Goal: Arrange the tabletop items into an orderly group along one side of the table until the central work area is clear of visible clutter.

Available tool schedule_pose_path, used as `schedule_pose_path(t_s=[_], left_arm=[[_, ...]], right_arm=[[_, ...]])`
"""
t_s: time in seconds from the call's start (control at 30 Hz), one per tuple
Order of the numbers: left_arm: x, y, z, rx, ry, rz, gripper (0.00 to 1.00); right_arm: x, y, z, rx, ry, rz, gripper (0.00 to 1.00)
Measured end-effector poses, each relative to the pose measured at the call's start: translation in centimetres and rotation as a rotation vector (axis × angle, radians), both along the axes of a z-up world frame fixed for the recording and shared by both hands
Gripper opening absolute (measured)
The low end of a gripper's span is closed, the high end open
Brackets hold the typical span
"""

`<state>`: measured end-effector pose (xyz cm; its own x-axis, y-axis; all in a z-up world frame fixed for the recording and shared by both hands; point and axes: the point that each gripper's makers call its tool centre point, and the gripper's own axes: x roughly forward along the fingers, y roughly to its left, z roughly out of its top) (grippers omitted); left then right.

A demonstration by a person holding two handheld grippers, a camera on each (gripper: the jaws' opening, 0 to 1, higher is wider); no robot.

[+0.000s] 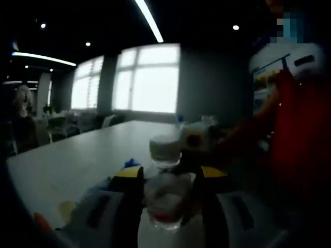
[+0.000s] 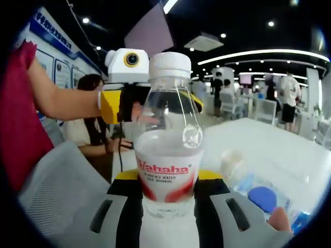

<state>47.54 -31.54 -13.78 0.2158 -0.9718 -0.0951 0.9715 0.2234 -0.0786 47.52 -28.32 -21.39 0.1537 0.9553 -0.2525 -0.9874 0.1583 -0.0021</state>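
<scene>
In the right gripper view a clear Wahaha water bottle [image 2: 168, 155] with a red-and-white label and white cap stands upright between my right gripper's [image 2: 165, 178] jaws, which are shut on it. Behind its neck the left gripper faces me, one yellow fingertip [image 2: 111, 107] showing beside the bottle. In the dim left gripper view my left gripper [image 1: 170, 173] is shut on a second red-labelled water bottle [image 1: 165, 204]. Beyond it is the right gripper [image 1: 200, 138] with its bottle [image 1: 164, 150].
The long white table [image 2: 279, 155] runs away from both cameras [image 1: 77, 160]. A clear bottle with a blue cap [image 2: 261, 199] lies at the right. Small coloured items [image 1: 67, 209] lie at the lower left. A person in red [image 1: 300, 144] stands close. A grey chair [image 2: 57, 181] is alongside.
</scene>
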Motion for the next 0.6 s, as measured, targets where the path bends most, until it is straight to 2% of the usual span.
schedule_pose_path(t_s=[0.03,0.07,0.13,0.2,0.3,0.37,0.5,0.6], left_arm=[[-0.3,0.0,0.2,0.000,-0.012,-0.012,0.43],[-1.2,-0.2,0.3,0.005,0.003,-0.054,0.45],[-1.2,-0.1,0.5,0.009,-0.013,-0.052,0.47],[-1.9,-0.4,0.8,-0.002,0.001,-0.085,0.48],[-2.7,-0.7,2.0,-0.059,0.005,-0.116,0.46],[-3.3,-1.1,2.3,-0.046,-0.016,-0.124,0.45],[-3.7,-1.4,2.0,-0.019,-0.019,-0.139,0.43],[-3.6,-1.2,2.2,-0.035,-0.022,-0.132,0.40]], right_arm=[[-0.9,0.1,0.6,0.013,0.023,0.041,0.36],[-1.1,0.2,1.1,0.022,0.021,0.052,0.36],[-2.5,0.3,2.0,0.023,0.040,0.126,0.37],[-3.7,0.5,3.1,0.034,0.046,0.188,0.37],[-4.7,0.7,4.1,0.025,0.035,0.237,0.37],[-4.7,0.8,4.6,0.030,0.029,0.238,0.37],[-4.8,1.0,5.1,0.036,0.036,0.258,0.37],[-4.8,1.0,5.2,0.037,0.036,0.261,0.37]])
